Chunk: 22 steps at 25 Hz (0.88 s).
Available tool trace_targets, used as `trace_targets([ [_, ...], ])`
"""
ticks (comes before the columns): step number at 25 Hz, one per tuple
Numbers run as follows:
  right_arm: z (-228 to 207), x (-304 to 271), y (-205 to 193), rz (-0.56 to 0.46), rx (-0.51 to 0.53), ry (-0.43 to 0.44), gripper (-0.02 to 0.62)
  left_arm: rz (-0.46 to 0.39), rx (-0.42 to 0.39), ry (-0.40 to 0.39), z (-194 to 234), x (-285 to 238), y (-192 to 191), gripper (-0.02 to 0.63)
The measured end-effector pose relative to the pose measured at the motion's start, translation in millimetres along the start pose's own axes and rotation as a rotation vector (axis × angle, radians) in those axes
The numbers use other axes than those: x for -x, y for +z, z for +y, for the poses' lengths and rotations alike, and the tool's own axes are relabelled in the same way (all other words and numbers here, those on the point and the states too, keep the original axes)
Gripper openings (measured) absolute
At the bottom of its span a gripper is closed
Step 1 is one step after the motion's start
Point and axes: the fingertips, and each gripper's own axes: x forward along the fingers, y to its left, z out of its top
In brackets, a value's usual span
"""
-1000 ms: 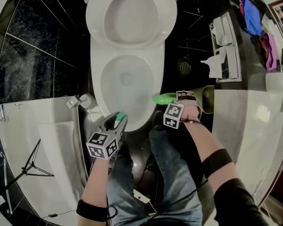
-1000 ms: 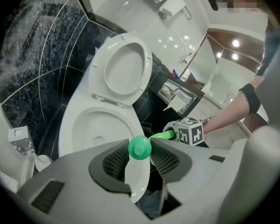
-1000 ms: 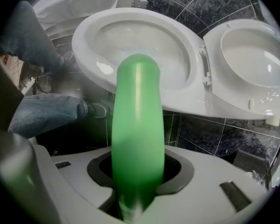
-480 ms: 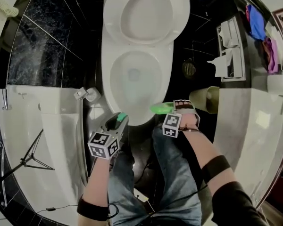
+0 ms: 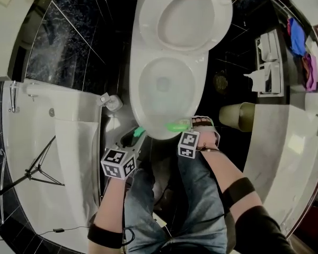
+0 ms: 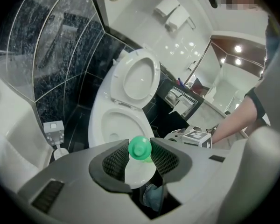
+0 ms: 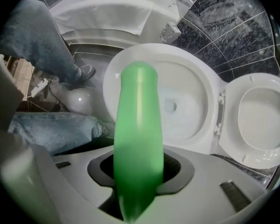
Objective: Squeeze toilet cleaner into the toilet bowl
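Dark-tiled bathroom | right gripper (image 7: 139, 168) pinches green bottle (image 7: 136, 111) at near rim of toilet bowl (image 5: 135, 91) | left gripper (image 6: 140, 158) pinches cap (image 6: 140, 148) | next: aim nozzle inward, squeeze.

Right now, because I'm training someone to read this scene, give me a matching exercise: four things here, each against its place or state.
Things:
1. green bottle
2. green cap
3. toilet lid
4. beige bin

Places or states:
A. raised
B. clamped in the left gripper
C. on the dark floor beside the toilet
D. clamped in the right gripper

Pairs: 1-D, 2-B, 3-A, 4-C.
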Motion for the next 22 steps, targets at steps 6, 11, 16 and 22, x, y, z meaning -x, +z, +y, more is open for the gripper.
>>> trace_targets([
  [6,-15.4,8.7,32.1,-0.044,-0.101,0.001,0.178,-0.008,0.011,0.026,18.1,21.5,4.2,0.150],
  [11,-34.8,23.5,36.9,-0.086,-0.225,0.001,0.179,-0.014,0.002,0.040,18.5,35.0,21.2,0.150],
  [16,-43.2,54.5,37.1,-0.209,-0.371,0.025,0.179,-0.020,-0.019,0.034,-2.8,47.7,50.0,0.150],
  [22,-65.7,118.9,46.6,-0.437,-0.579,0.025,0.179,-0.028,-0.047,0.027,-32.7,65.4,84.3,0.150],
])
